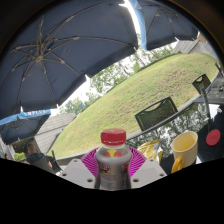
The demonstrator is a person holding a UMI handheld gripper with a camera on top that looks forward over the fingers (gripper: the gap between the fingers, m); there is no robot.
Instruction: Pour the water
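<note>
My gripper (112, 165) is shut on a clear plastic bottle (113, 162) with a red cap (113, 136) and a colourful label. The bottle stands upright between the two pink pads (91, 162), which press on its sides. It is lifted and the view is tilted, looking out over a lawn. A yellow cup (184, 150) is to the right of the bottle, beyond the fingers, its open mouth facing this way.
A large dark parasol (60, 50) spreads overhead at the left. A dark chair back (155, 113) stands behind the cup. A black object with a red spot (212, 137) is at the far right. A grass slope (150, 85) lies beyond.
</note>
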